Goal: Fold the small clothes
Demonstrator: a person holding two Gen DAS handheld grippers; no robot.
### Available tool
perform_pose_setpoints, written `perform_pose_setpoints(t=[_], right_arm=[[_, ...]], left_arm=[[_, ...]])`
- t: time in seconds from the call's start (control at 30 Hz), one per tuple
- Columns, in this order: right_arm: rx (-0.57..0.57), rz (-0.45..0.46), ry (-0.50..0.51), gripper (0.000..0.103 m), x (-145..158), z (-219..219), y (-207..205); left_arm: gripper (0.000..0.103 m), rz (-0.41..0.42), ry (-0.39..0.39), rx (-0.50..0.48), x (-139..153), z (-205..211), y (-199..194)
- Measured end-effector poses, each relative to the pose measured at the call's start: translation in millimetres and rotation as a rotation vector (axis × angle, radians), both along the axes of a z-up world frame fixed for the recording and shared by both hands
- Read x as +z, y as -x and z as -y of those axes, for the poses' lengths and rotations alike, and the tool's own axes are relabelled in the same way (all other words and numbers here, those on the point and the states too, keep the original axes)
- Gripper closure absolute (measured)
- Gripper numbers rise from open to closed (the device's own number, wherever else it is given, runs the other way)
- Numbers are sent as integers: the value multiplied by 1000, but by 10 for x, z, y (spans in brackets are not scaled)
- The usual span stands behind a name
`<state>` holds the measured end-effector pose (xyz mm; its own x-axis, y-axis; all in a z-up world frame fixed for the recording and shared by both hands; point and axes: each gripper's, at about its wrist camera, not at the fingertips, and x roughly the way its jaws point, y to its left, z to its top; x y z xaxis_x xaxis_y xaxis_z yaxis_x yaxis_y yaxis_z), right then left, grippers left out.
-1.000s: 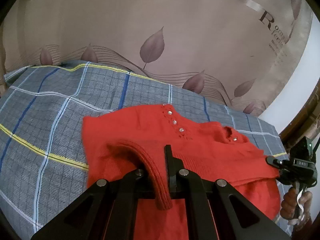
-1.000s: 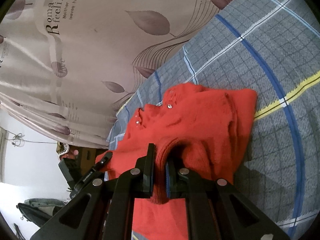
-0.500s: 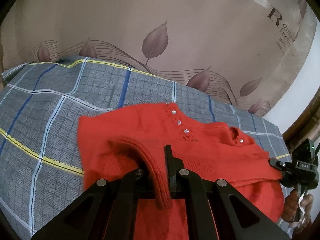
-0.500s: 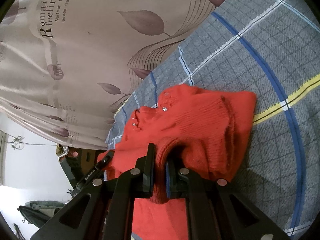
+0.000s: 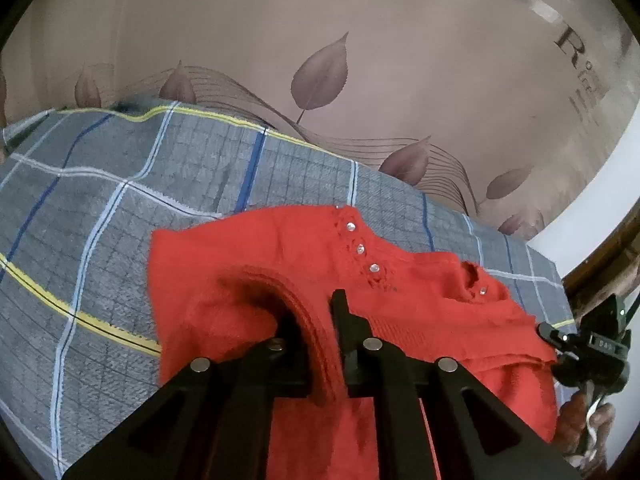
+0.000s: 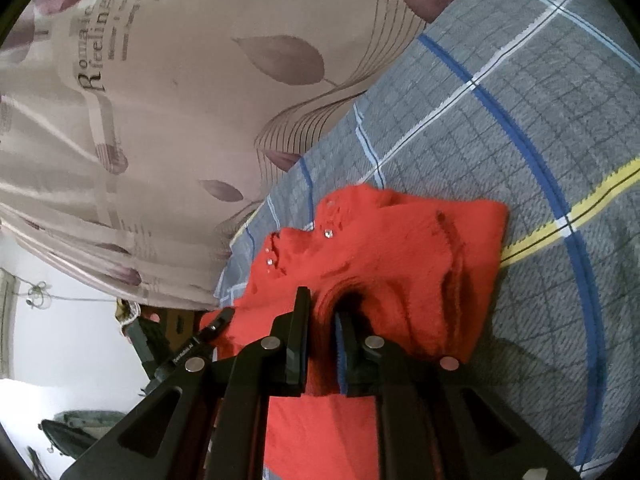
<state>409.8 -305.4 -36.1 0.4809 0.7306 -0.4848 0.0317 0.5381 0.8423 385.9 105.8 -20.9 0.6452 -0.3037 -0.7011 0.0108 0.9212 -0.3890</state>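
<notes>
Red knit sweater (image 5: pixel 280 264) lies partly folded on grey plaid blanket (image 5: pixel 100 216), small shiny studs along its neckline. Ribbed hem edge runs between jaws of left gripper (image 5: pixel 320 320); jaws opening, fabric between them. Right gripper (image 6: pixel 324 320) has another ribbed edge of the sweater (image 6: pixel 400 248) between its jaws, also opening, cloth in the gap. Left view: right gripper (image 5: pixel 588 344) at sweater's far right edge, hand (image 5: pixel 580 420) below it. Beige leaf-print curtain (image 5: pixel 320 40) with lettering hangs behind blanket (image 6: pixel 520 120). White wall beside the curtain (image 6: pixel 160 100).
</notes>
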Motion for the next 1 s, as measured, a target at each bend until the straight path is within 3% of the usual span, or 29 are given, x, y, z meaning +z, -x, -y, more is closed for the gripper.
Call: perform_pose_setpoints(t=[0.13, 0.23, 0.27, 0.4, 0.57, 0.8, 1.0], right_arm=[[-26, -1, -6, 91, -26, 71, -7], [-35, -3, -7, 91, -38, 83, -3], [-36, -3, -7, 91, -41, 84, 0], [-49, 2, 0, 91, -31, 93, 11], [-71, 23, -8, 88, -6, 154, 46], [-137, 42, -47, 84, 21, 435, 287], [-92, 64, 85, 82, 90, 475, 817]], left_arm=[[81, -20, 48, 21, 10, -40, -55], [62, -5, 48, 38, 56, -51, -93], [51, 7, 43, 43, 79, -54, -103], [35, 74, 55, 59, 173, -123, -110], [30, 87, 137, 100, 195, -372, -54], [30, 50, 149, 125, 122, -703, 323], [30, 24, 119, 45, -61, -711, 863]])
